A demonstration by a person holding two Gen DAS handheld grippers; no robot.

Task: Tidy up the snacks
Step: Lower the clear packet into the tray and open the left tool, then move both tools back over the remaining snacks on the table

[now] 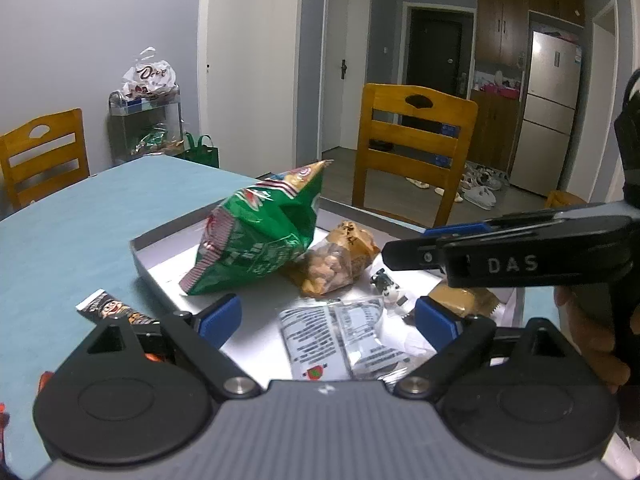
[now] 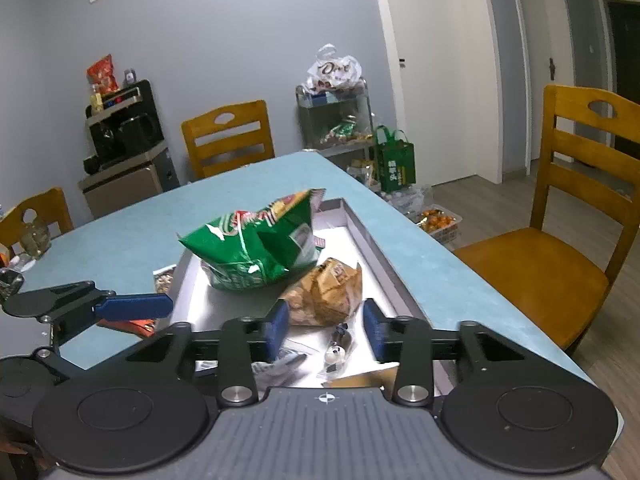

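Left wrist view looks along my left gripper [image 1: 327, 316], whose jaws stand wide apart and hold nothing, low over the near part of the grey tray [image 1: 138, 254]. A clear printed packet [image 1: 340, 332] lies flat between my fingers. Farther off in the tray, a green snack bag [image 1: 256, 240] leans beside an orange bag of nuts [image 1: 340, 260], the two touching. My right gripper [image 1: 386, 256] reaches in from the right above a tan wrapped snack [image 1: 460, 300]; side on, I cannot tell there how its jaws stand.

Right wrist view settles that: my right gripper [image 2: 324, 330] has its jaws open and empty, with the orange bag of nuts [image 2: 324, 292] just beyond my fingertips and the green snack bag [image 2: 256, 248] behind it.

I judge the danger is crowding. Both my grippers work the same near end of the tray, so one could knock the other. The nut bag is soft and slack; a pinch on a loose corner may slip, or drag the green bag leaning on it.

Only the left view shows a dark striped snack bar [image 1: 108, 308] on the blue table [image 1: 80, 216], outside the tray's left wall. Only the right view shows my left gripper [image 2: 132, 306] from the side.
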